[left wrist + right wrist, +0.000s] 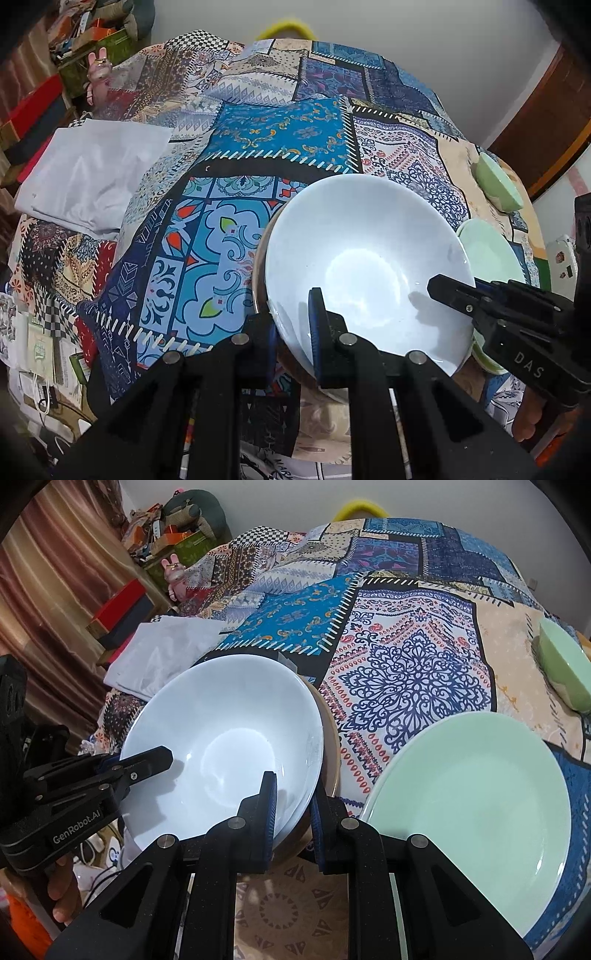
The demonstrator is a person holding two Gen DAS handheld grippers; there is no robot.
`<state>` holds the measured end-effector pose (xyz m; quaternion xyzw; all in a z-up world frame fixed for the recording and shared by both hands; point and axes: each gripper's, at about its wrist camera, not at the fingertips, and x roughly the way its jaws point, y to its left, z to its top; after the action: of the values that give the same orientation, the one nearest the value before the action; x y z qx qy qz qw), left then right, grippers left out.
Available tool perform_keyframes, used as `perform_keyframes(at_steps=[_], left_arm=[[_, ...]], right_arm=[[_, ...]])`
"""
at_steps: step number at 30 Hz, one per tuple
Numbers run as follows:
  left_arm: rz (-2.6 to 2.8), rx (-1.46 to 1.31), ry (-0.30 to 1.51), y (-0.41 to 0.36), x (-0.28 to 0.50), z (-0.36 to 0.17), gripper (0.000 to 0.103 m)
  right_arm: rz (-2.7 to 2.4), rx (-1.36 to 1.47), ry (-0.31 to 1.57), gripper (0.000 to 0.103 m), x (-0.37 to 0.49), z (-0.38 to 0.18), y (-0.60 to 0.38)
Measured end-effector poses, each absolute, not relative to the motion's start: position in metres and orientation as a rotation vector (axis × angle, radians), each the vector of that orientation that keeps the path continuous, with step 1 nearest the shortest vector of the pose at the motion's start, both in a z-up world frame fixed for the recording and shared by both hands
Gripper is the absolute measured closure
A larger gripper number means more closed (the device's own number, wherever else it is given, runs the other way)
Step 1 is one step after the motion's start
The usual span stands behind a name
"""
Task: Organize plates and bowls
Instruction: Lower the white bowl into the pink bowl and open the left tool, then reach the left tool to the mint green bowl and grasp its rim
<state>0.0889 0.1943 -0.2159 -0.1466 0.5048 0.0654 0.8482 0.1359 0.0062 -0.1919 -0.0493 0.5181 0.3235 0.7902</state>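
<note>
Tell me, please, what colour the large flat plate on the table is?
The plate is pale mint green, clearest in the right wrist view.

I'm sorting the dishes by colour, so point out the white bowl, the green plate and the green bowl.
white bowl (236, 738): right wrist view, inner floor of the bowl.
green plate (476, 808): right wrist view, middle of its flat face.
green bowl (565, 668): right wrist view, its outer wall.

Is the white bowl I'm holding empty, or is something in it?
Empty. The round white ceramic bowl shows a bare glossy inside in both wrist views, with only light glare and the tongs' shadows.
</note>
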Motion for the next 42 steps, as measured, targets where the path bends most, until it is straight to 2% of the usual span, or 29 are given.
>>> perform_keyframes(at_steps=[24,29,34,42], left_arm=[[0.160,-0.239,1.098,0.179,0.097,-0.216,0.086],[0.168,-0.231,1.100,0.176,0.098,-0.206,0.073],[0.205,-0.208,1.070,0.173,0.100,-0.193,0.059],[0.164,-0.199,0.984,0.153,0.114,-0.154,0.053]], right_arm=[[0.724,-0.106,1.073,0.081,0.139,-0.178,-0.021],[0.721,-0.077,1.055,0.078,0.142,-0.171,-0.037],[0.699,-0.043,1.017,0.070,0.148,-0.159,-0.063],[0.582,-0.014,0.937,0.059,0.168,-0.138,-0.122]])
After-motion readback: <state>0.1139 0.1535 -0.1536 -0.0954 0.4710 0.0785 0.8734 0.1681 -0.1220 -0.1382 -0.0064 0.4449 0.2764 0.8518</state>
